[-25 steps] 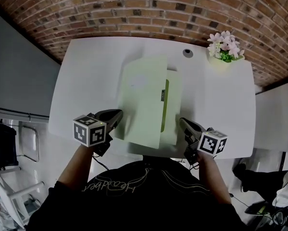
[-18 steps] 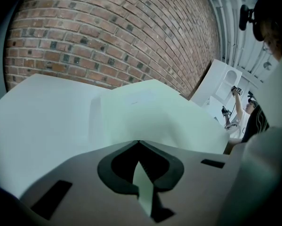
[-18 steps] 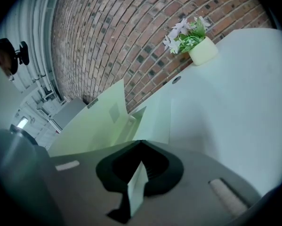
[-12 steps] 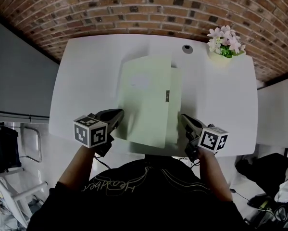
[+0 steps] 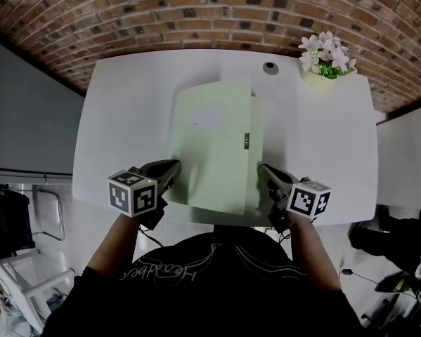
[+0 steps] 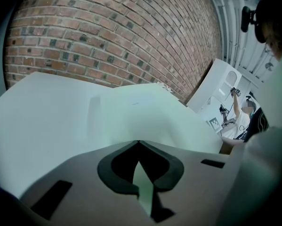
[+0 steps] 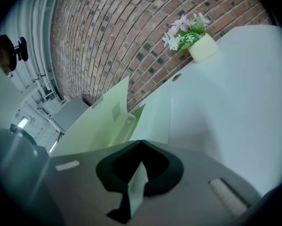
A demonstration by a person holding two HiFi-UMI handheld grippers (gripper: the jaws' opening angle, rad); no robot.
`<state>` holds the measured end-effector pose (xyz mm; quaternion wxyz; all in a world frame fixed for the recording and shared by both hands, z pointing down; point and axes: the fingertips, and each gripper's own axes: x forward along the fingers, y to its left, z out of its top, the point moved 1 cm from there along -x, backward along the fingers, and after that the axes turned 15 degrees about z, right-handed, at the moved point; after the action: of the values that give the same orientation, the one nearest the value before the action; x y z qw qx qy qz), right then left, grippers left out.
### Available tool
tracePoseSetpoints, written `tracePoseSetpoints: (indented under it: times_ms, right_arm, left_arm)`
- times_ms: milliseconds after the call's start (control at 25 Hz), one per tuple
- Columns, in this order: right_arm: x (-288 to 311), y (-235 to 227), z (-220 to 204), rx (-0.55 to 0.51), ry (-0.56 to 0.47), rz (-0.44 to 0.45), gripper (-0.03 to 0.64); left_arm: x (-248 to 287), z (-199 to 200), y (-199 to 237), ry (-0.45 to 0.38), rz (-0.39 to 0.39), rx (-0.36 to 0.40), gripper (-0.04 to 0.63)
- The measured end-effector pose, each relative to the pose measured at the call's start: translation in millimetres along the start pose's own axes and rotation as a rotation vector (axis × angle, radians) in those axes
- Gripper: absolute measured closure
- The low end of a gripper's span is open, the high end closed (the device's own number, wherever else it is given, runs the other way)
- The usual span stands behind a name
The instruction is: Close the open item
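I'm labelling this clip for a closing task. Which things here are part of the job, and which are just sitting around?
In the job:
- green folder, cover not yet flat
- left gripper, shut on the folder's left edge
- right gripper, shut on its right edge

Just lying about:
- flower pot
- round cap in the white table

White surface [image 5: 126, 118], brick wall [image 5: 196, 12] behind it. Potted pink flowers [image 5: 324, 60] upper right of frame, round grommet [image 5: 269, 67] just left of them.
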<state>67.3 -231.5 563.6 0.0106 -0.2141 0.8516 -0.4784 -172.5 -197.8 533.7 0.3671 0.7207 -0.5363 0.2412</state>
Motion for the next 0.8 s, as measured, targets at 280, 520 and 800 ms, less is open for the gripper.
tracePoseSetpoints:
  times_ms: [280,520,800]
  right_arm:
    - [0.9,0.9,1.4,-0.002,-0.019,0.010,0.612]
    - [5.7,3.5,1.8,-0.006,-0.015,0.009,0.612]
    - [8.1,2.2,-0.3,-0.014,-0.007,-0.010,0.614]
  left_arm:
    - [3.3,-1.8,-3.3,0.017,0.005,0.024,0.592]
    - [5.6,-2.7,-3.8,0.028,0.012,0.037,0.592]
    - [8.0,-2.8,-2.9,0.036,0.023,0.053,0.592]
